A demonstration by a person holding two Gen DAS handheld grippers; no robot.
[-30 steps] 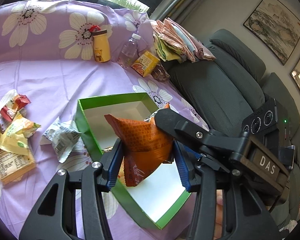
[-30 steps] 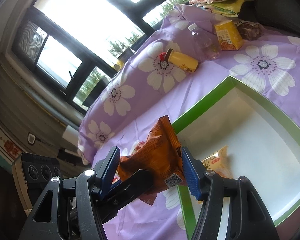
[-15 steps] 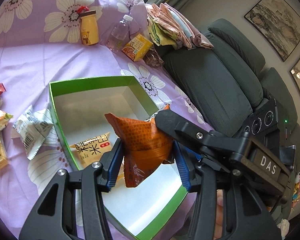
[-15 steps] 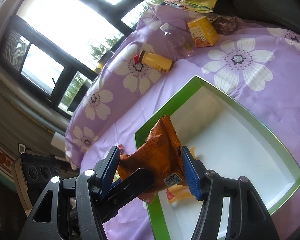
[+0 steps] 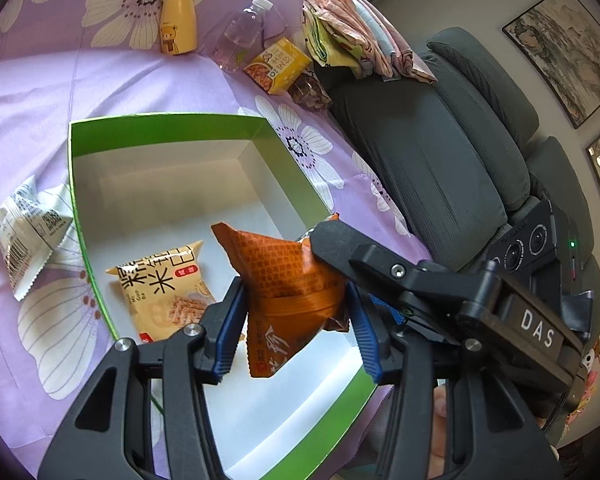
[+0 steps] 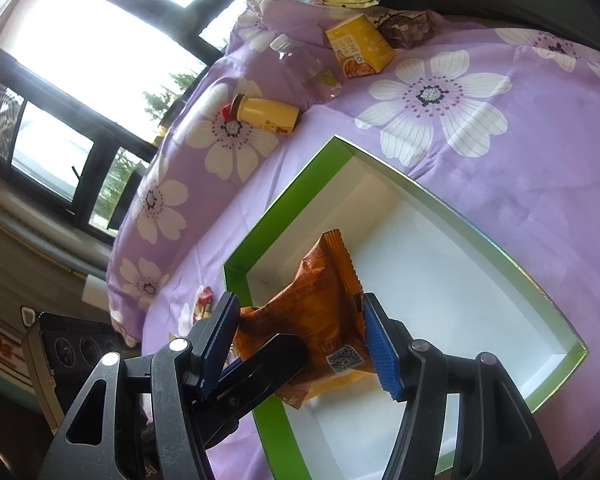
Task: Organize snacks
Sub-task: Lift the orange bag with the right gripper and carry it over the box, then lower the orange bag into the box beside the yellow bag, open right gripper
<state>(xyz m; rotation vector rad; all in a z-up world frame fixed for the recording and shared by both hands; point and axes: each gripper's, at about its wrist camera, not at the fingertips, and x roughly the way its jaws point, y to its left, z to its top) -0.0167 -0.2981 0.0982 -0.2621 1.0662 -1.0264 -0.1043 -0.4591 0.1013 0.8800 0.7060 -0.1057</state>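
"DAS" in white letters on my right gripper (image 5: 536,330). "Mi Guo Ba" small on yellow snack packet (image 5: 160,288) in box. QR code on orange packet (image 6: 324,320); its print unreadable.

Both handheld tools were black plastic frames with silver screws at the joints. The left gripper (image 5: 296,330) had ribbed blue pads. The right gripper (image 6: 300,344) had the same, and its body carried a plate with white letters "DAS" and a small green light.
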